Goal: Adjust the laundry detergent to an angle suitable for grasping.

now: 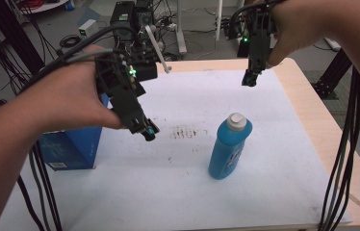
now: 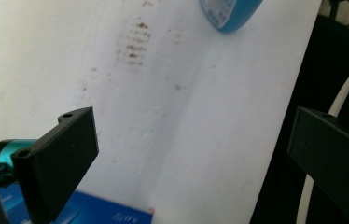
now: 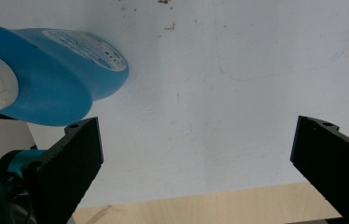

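While both claws hang above bench (image 1: 284, 202), blue detergent bottle (image 1: 228, 149) stands upright mid-sheet, white cap (image 1: 237, 121) on. Left claw (image 1: 148, 132) apart, empty, near blue box (image 1: 72, 149). Right claw (image 1: 249, 79) apart, empty, beyond bottle.

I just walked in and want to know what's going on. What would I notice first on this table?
First you'd spot the bright blue bottle with its white cap, standing upright near the middle of the white table. Next come the two black tongs held above it: the left tongs over a patch of brown stains, the right tongs over the far side, both open and holding nothing. A blue box sits at the table's left edge.
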